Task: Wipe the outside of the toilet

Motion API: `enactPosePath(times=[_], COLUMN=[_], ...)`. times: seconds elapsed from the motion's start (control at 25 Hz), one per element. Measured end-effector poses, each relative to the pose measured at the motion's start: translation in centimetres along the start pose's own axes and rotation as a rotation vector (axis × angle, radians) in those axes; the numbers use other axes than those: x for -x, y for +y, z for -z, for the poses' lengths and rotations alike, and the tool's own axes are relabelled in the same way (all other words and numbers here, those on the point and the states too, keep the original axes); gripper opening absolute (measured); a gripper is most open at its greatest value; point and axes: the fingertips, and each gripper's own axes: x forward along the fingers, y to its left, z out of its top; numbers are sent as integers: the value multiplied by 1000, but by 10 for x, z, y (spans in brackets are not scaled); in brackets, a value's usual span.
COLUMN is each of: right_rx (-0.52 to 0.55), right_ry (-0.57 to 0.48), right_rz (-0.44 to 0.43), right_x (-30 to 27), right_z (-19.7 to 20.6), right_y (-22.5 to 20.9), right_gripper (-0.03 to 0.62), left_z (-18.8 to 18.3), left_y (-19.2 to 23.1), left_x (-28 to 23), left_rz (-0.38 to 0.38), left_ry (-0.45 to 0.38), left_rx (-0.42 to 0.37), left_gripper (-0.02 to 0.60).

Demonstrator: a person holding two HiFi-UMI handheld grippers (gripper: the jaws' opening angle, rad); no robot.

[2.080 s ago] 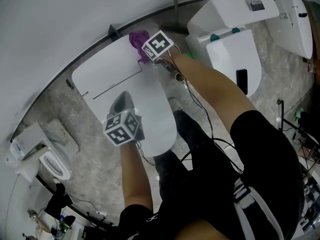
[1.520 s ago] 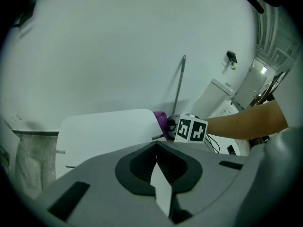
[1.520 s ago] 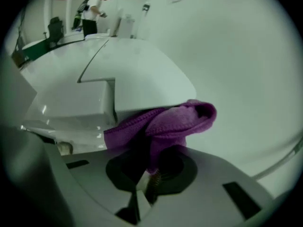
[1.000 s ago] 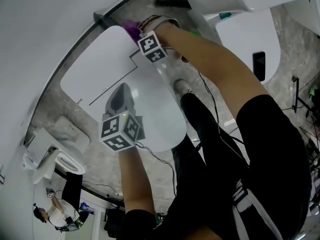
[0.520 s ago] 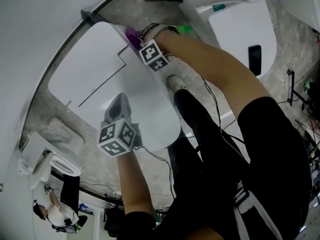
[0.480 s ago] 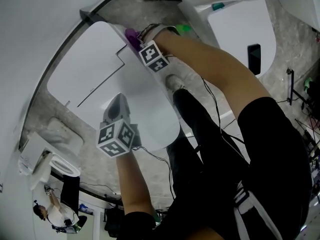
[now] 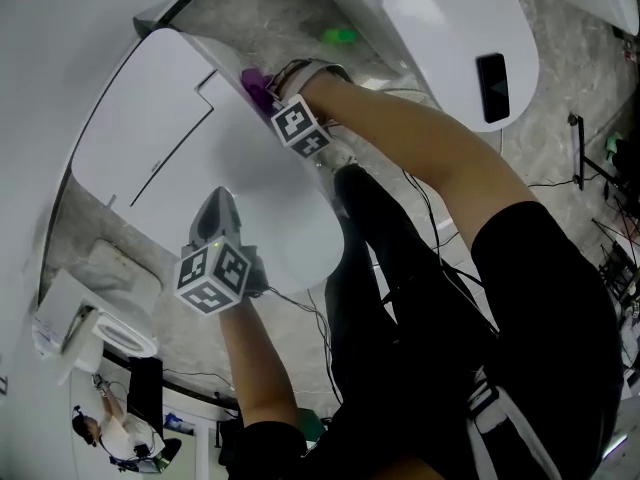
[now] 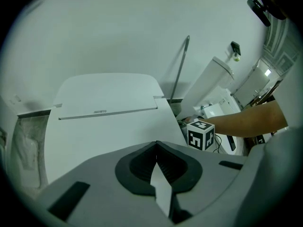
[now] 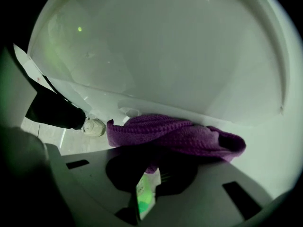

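- The toilet [image 7: 150,138] is seen as smooth, glossy white;
- the cloth [image 9: 175,134] is shown as purple knitted fabric, rough and matt;
- the left gripper [image 8: 156,148] is moulded in matt grey plastic;
- the floor [image 7: 580,83] is finished in mottled grey stone.

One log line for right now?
right gripper: shut on purple cloth, against toilet side | left gripper: shut, empty, above lid

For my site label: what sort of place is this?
Likely a showroom or test room, not a home bathroom: the near toilet, a second toilet and a third toilet stand in the open side by side, and loose cables lie on the floor.
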Motion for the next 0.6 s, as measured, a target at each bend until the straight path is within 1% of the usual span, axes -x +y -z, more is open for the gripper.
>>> enactPosePath(times=[0.16, 0.28, 0.44, 0.6], right_rx=[-5, -31, -63, -100], right_ry=[2, 17, 36, 33], right_rz=[-5, -2, 18, 18], right_x=[7, 12, 15, 15], right_z=[-9, -17, -26, -36], right_y=[38, 65, 96, 129], right_gripper=[41, 41, 41, 41], left_z=[21, 39, 61, 82], left_y=[-16, -24, -30, -31], left_x=[4, 11, 22, 33], left_rz=[28, 48, 68, 88], left_ry=[12, 19, 21, 22], left_rx=[-34, -62, -97, -137], left_gripper=[9, 9, 9, 9])
